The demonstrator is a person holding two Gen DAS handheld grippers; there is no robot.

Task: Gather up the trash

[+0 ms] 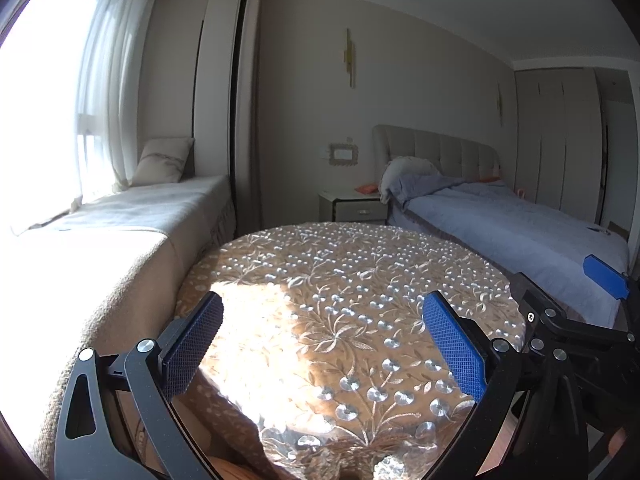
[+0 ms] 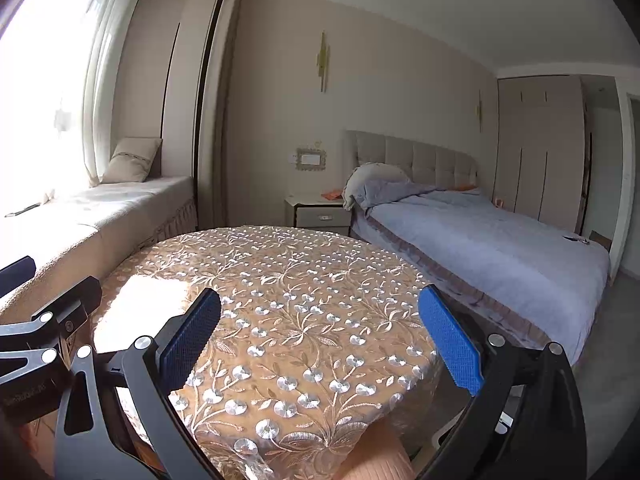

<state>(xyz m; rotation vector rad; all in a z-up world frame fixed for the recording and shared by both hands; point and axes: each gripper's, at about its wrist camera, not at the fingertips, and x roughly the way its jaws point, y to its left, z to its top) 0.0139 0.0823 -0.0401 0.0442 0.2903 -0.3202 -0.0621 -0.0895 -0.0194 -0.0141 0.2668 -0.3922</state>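
While both wrist views look across a round table (image 1: 340,280) draped in a gold embroidered cloth, the left gripper (image 1: 320,344) hangs above its near edge with its 2 blue pads (image 1: 452,344) spread wide and nothing between them. The right gripper (image 2: 320,340) sits just beside it, likewise spread apart and holding nothing. Where the trash lies cannot be told from either view. Behind the table stand a bed (image 2: 500,248) with a blue-grey cover, a nightstand (image 2: 320,212) at its head, and a sunlit window seat (image 1: 132,212) bearing 1 cushion (image 1: 164,160).
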